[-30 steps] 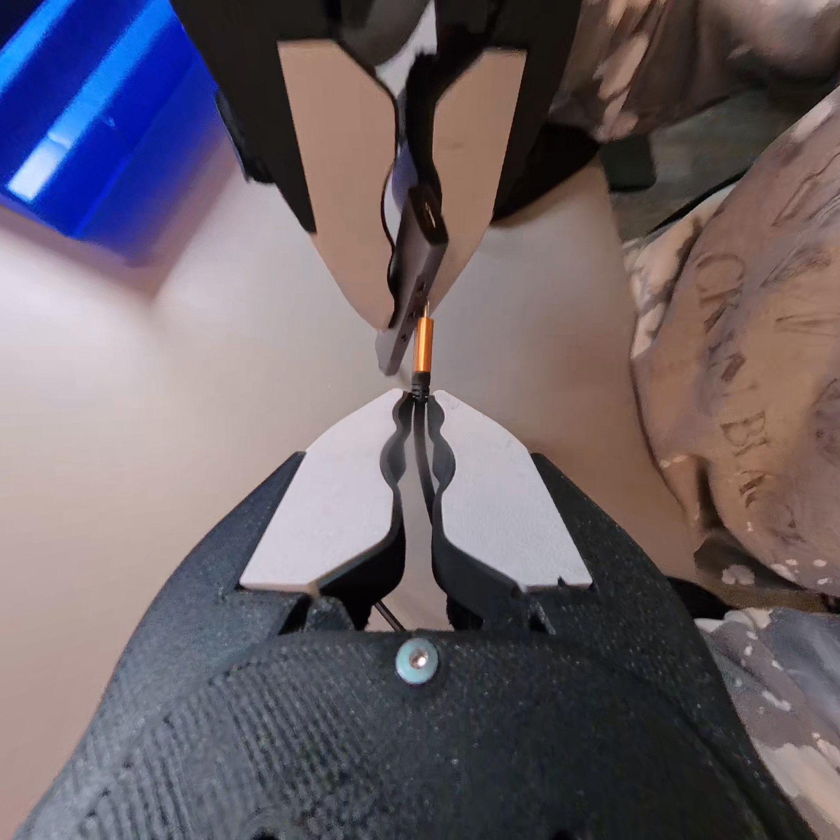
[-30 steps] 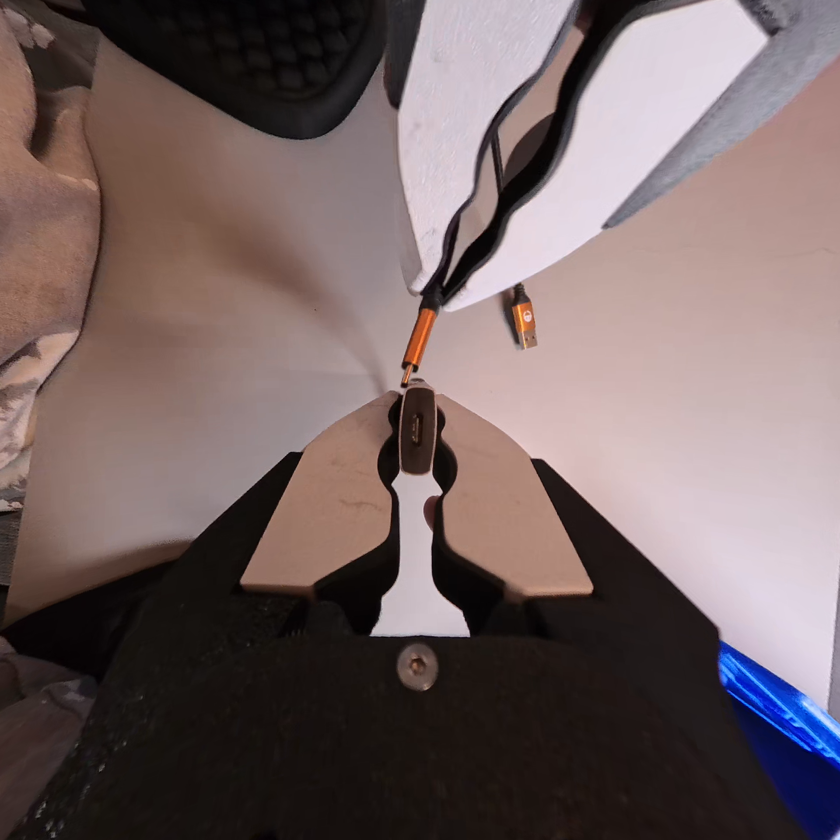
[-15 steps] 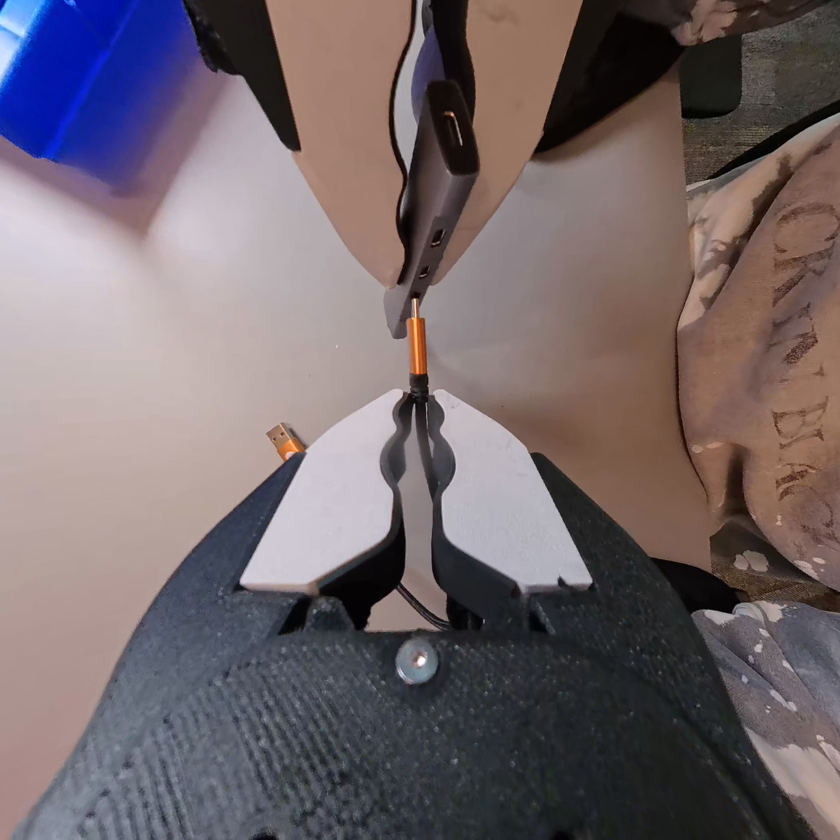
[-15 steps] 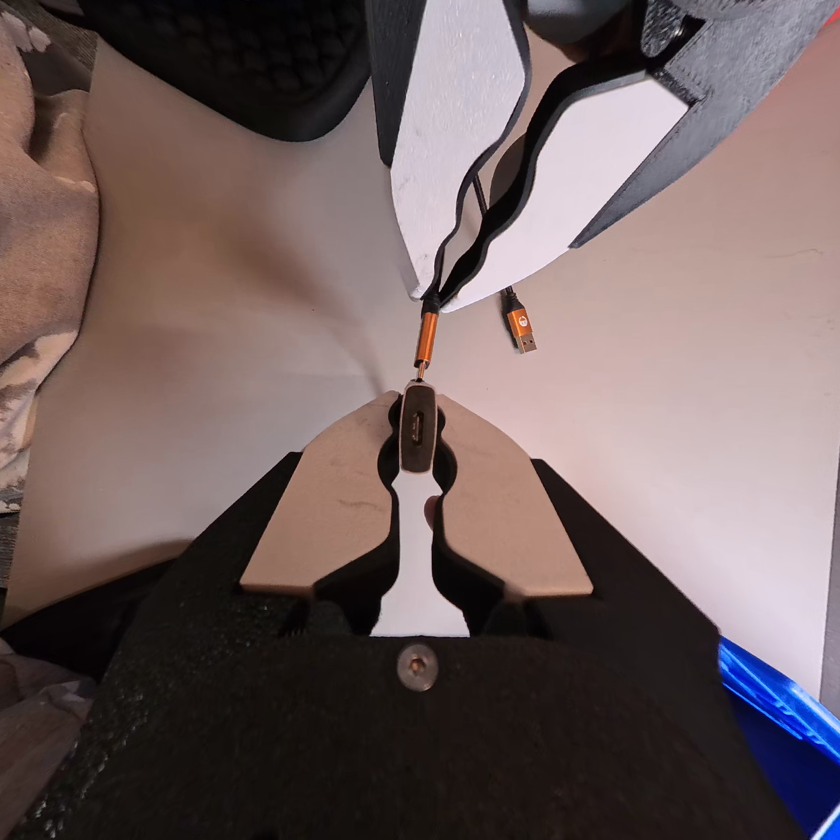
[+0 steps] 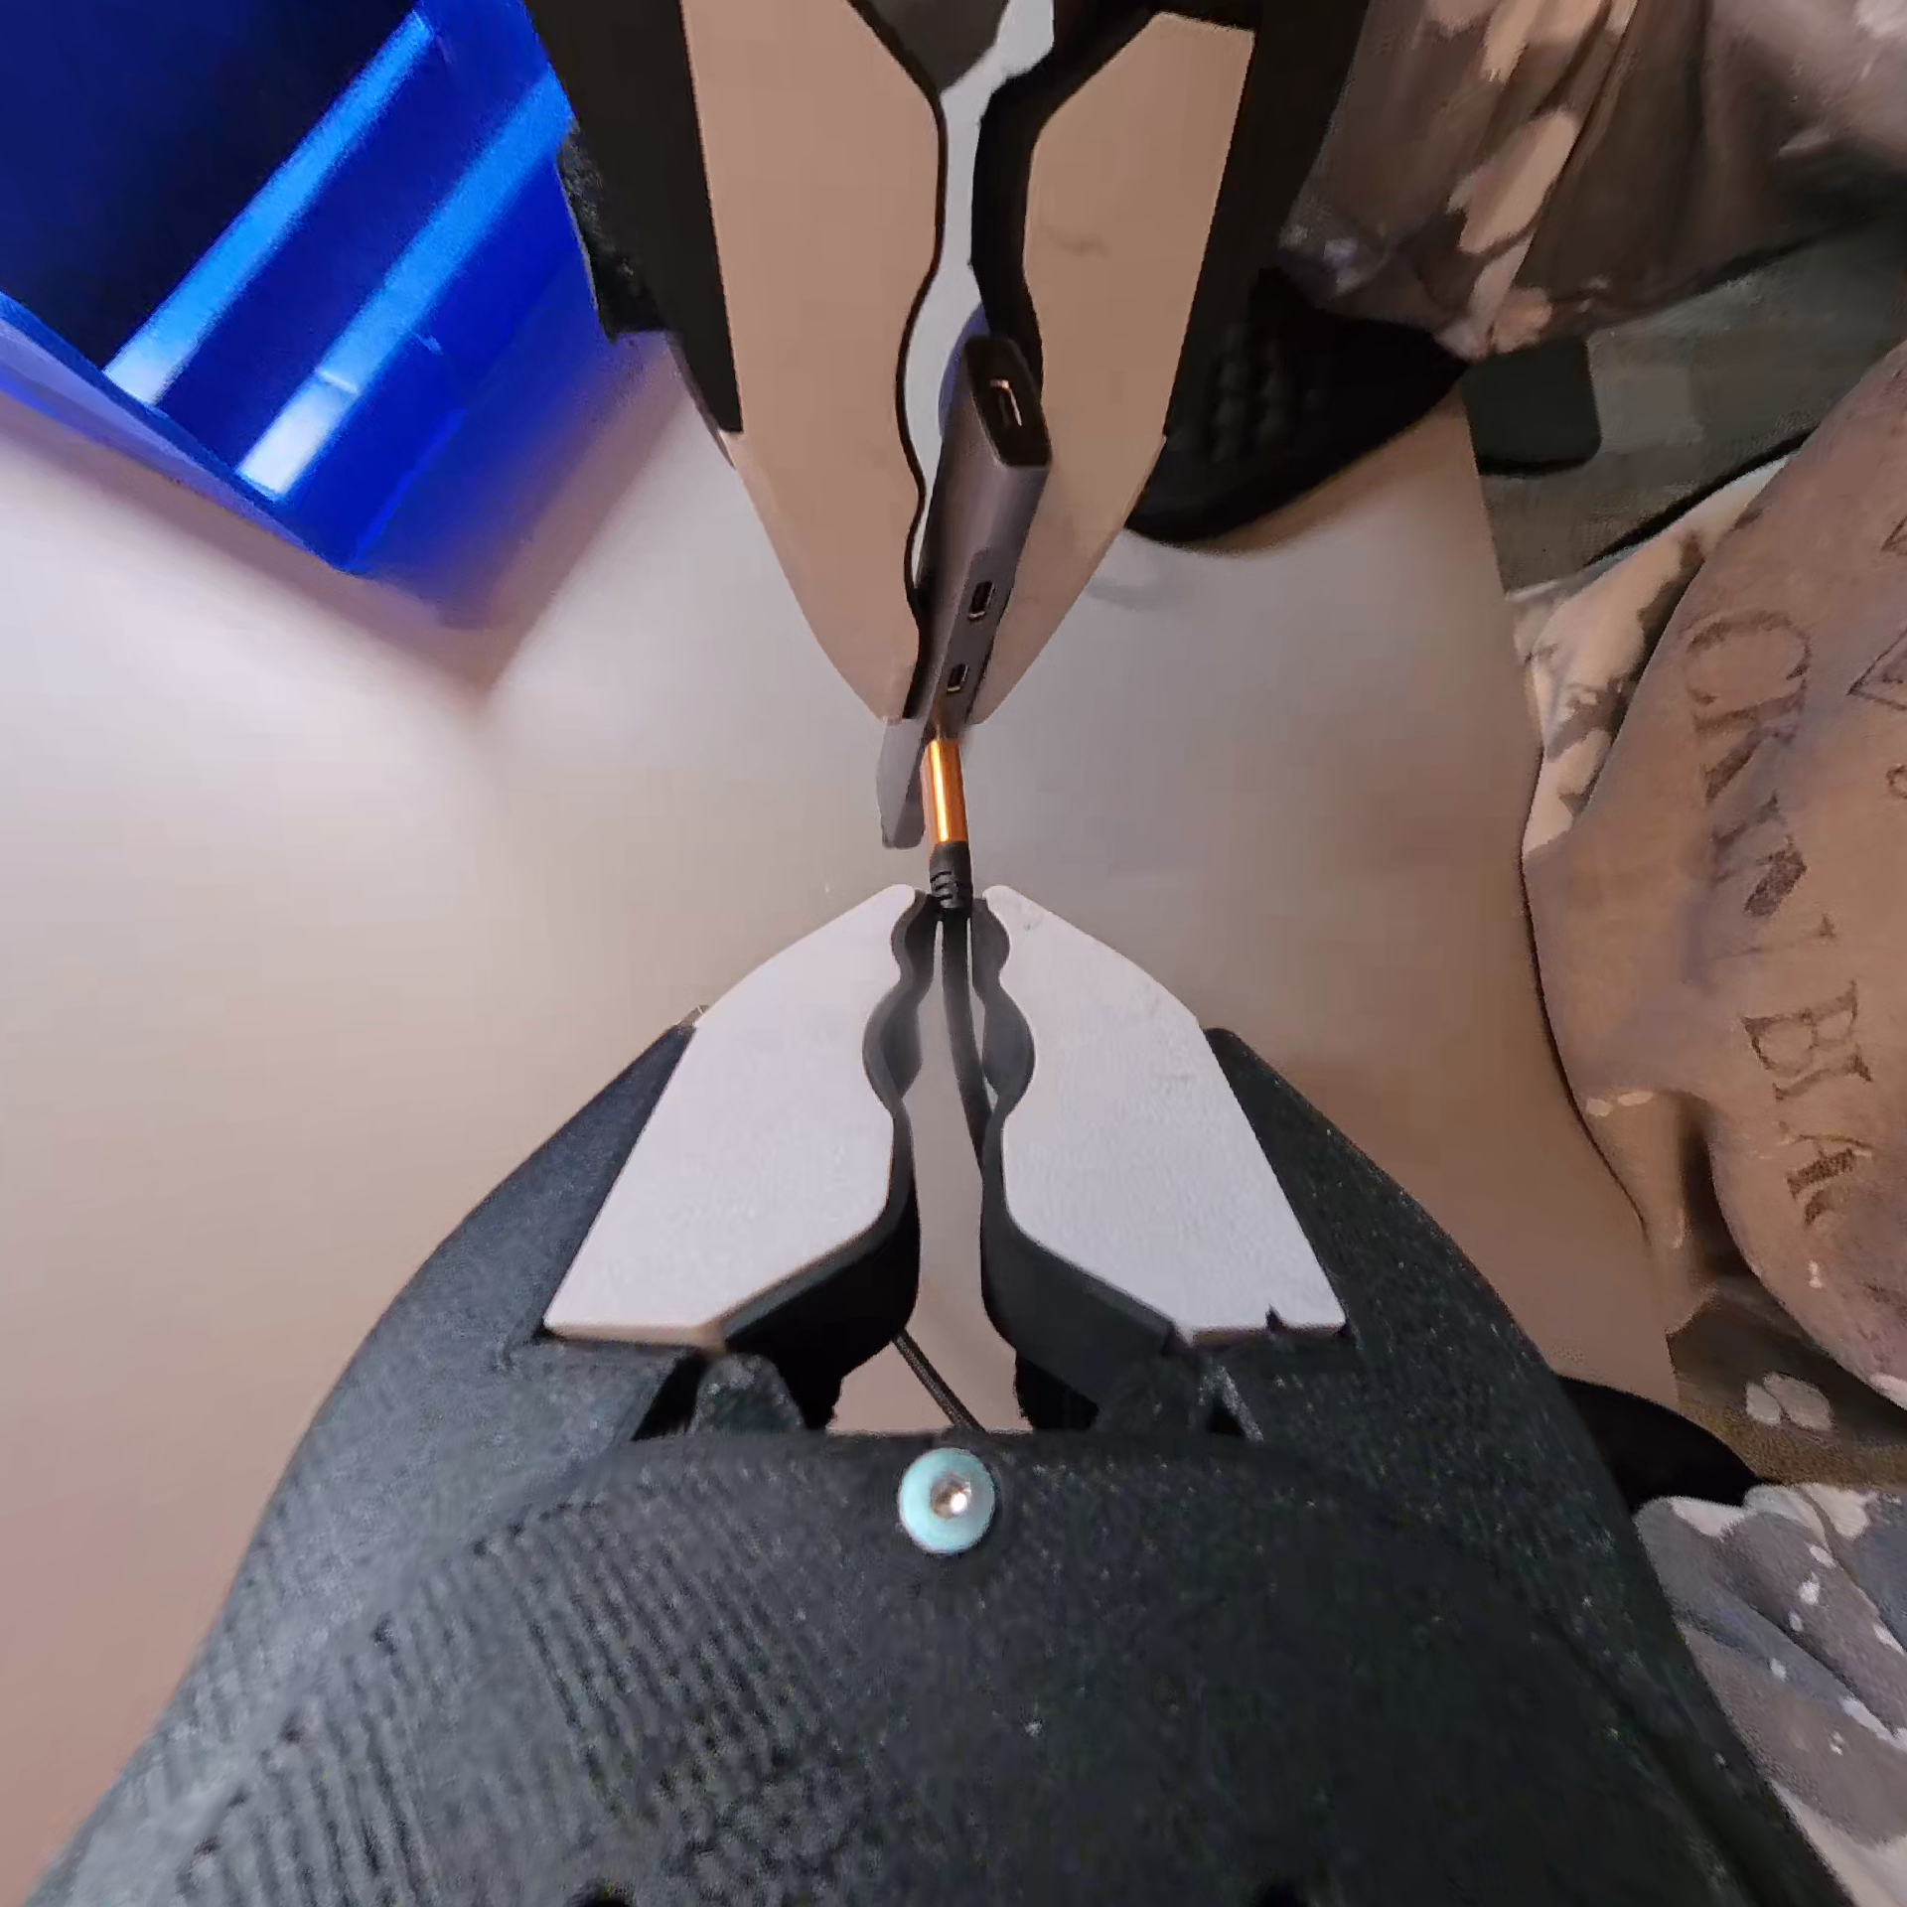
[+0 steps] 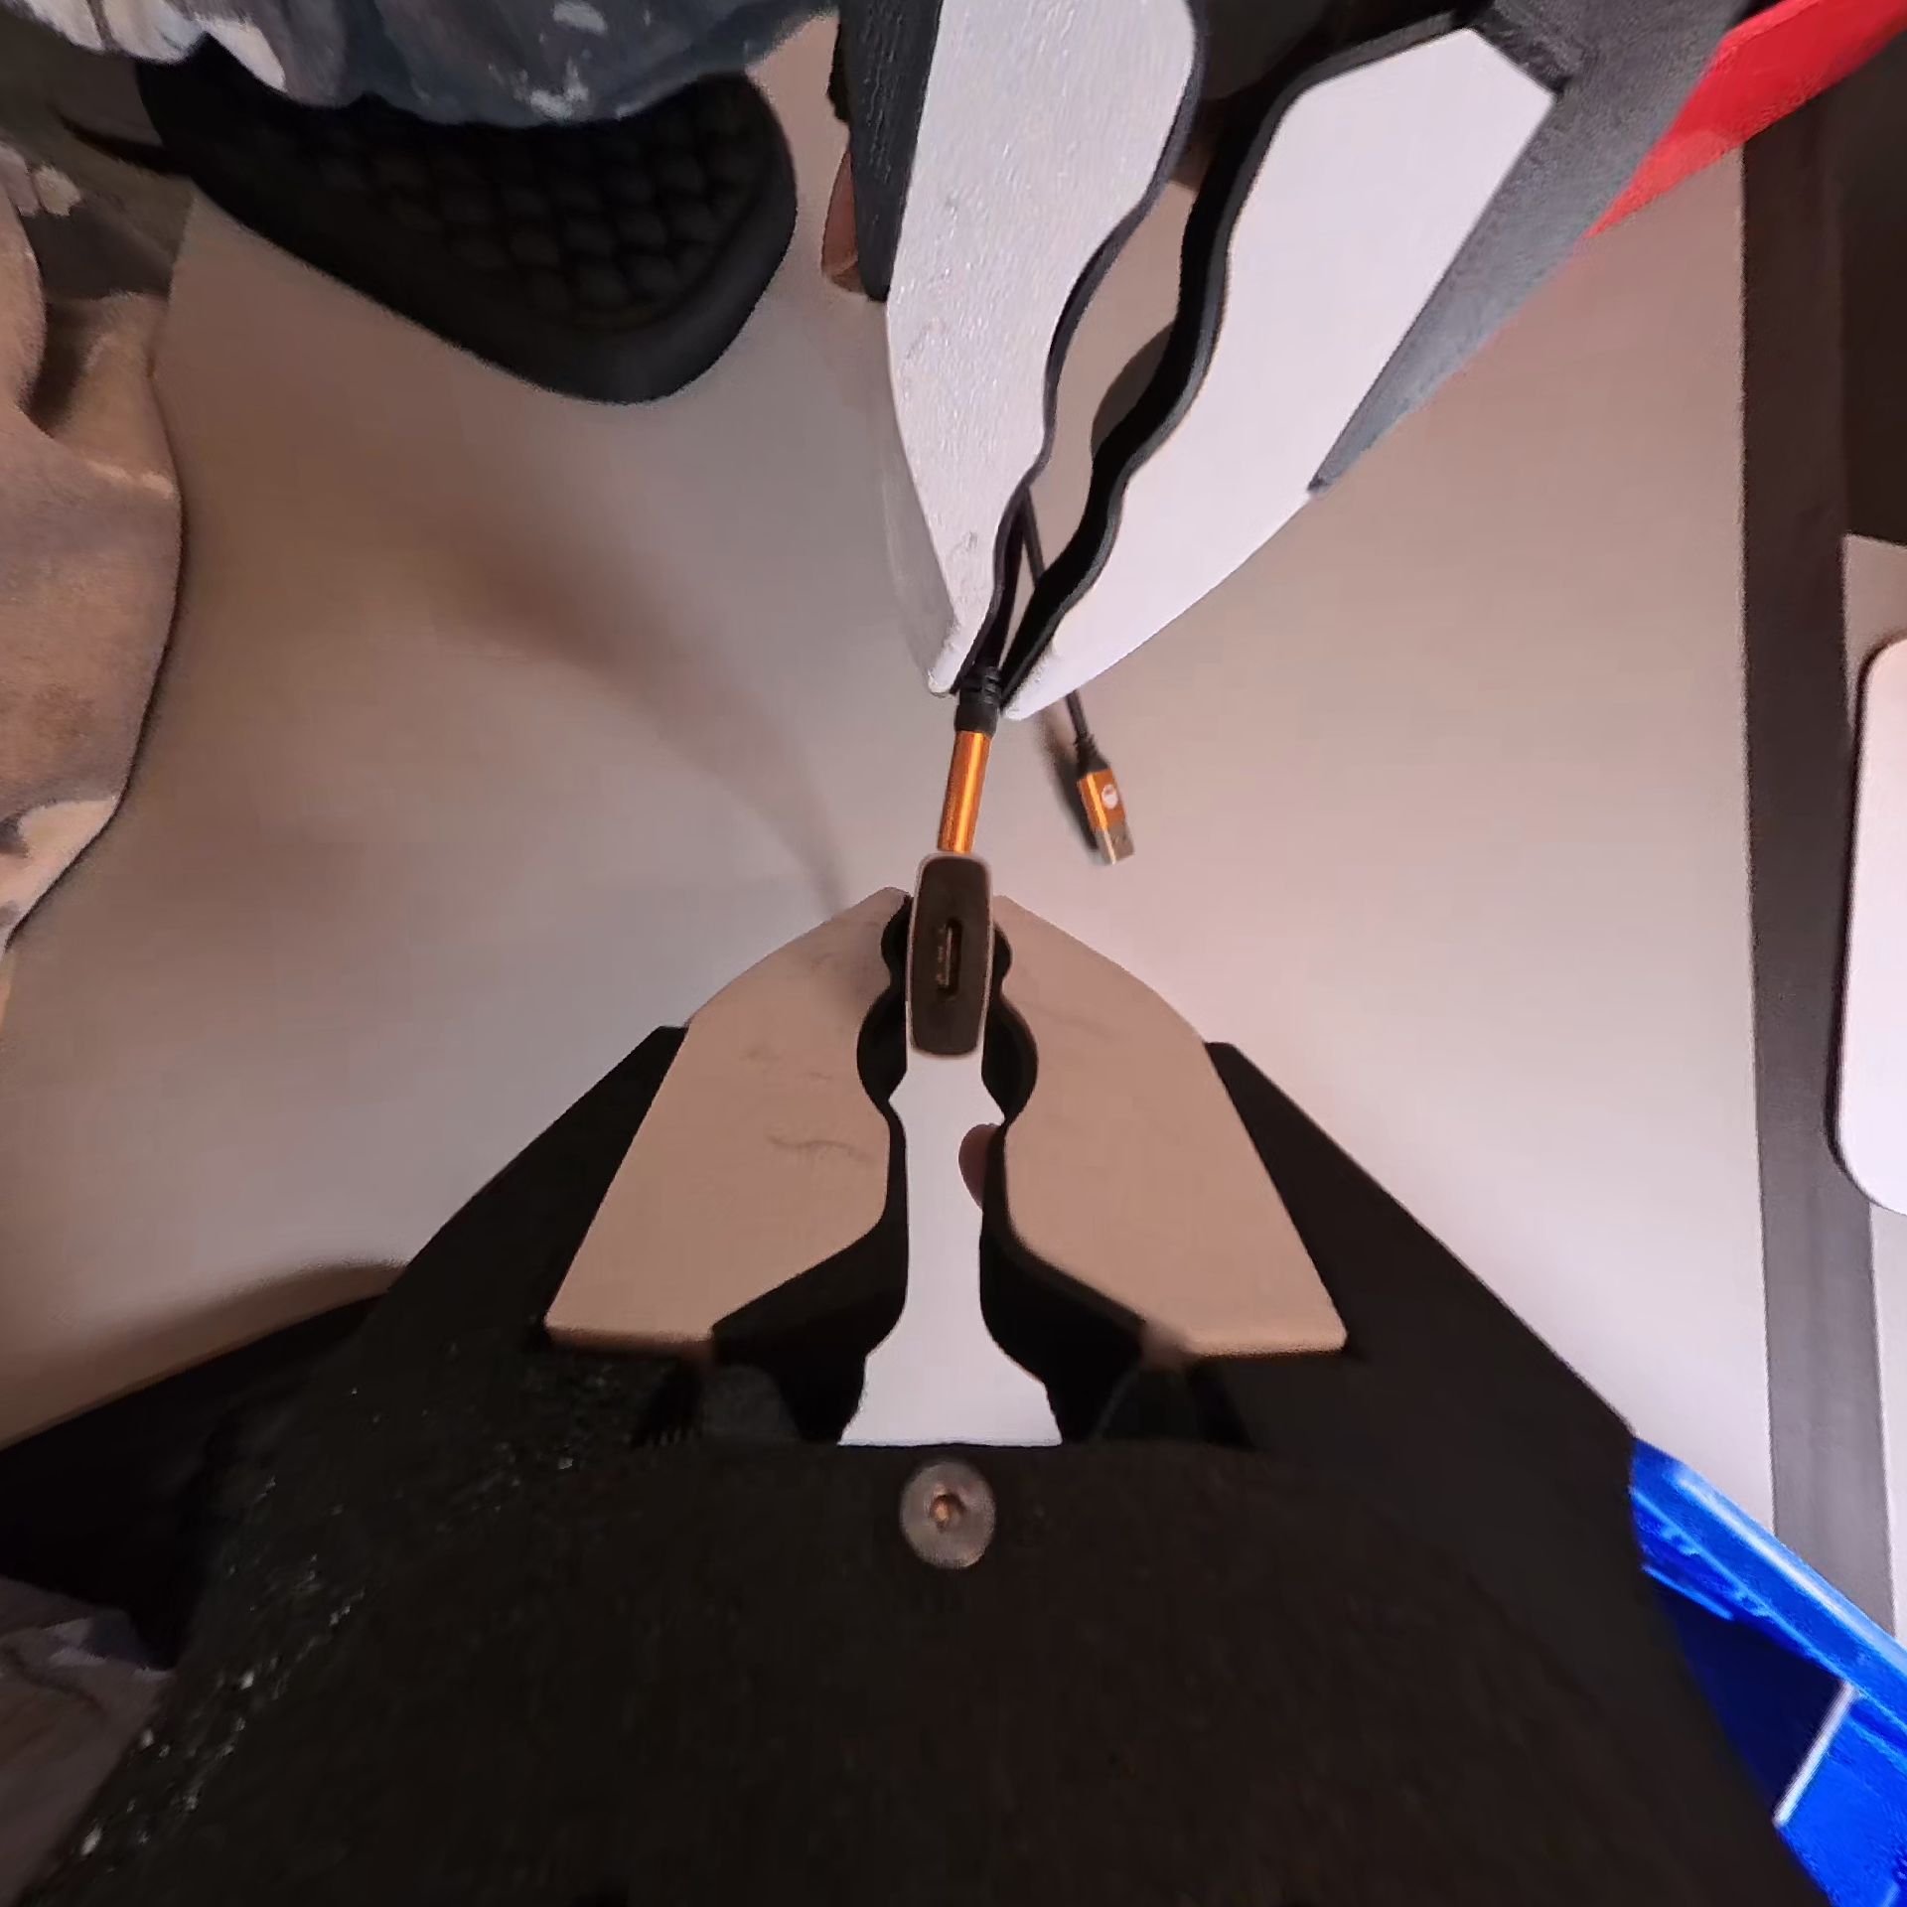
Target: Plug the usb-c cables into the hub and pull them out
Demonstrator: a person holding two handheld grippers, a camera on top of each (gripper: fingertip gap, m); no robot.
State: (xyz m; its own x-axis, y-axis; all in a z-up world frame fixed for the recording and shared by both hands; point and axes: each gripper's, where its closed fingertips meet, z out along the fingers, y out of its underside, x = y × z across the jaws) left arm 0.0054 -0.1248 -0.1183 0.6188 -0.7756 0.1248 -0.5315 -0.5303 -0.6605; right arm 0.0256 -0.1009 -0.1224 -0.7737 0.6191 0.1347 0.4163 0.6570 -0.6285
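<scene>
My left gripper [image 5: 950,896] is shut on a black cable just behind its orange USB-C plug [image 5: 943,793]. The plug's tip sits in a side port of the grey hub [image 5: 975,537]. My right gripper [image 6: 947,908] is shut on the hub [image 6: 949,965] and holds it above the table. In the right wrist view the orange plug [image 6: 966,789] meets the hub's top edge, below the left gripper [image 6: 993,693]. In the left wrist view the right gripper [image 5: 944,712] comes in from the top. The cable's other end, an orange USB-A plug [image 6: 1104,815], hangs beside it.
A blue bin [image 5: 279,279] stands at the far left of the beige table [image 5: 310,929] and shows at the lower right of the right wrist view [image 6: 1785,1661]. A person's patterned sleeve [image 5: 1734,826] is at the right. A black padded object [image 6: 516,227] lies near the edge. The gap from one gripper's tips to the other's is roughly 4 cm.
The plug and the hub have come together: the plug's metal tip, bare and short of the port half a second ago, is now inside the hub's side port.
</scene>
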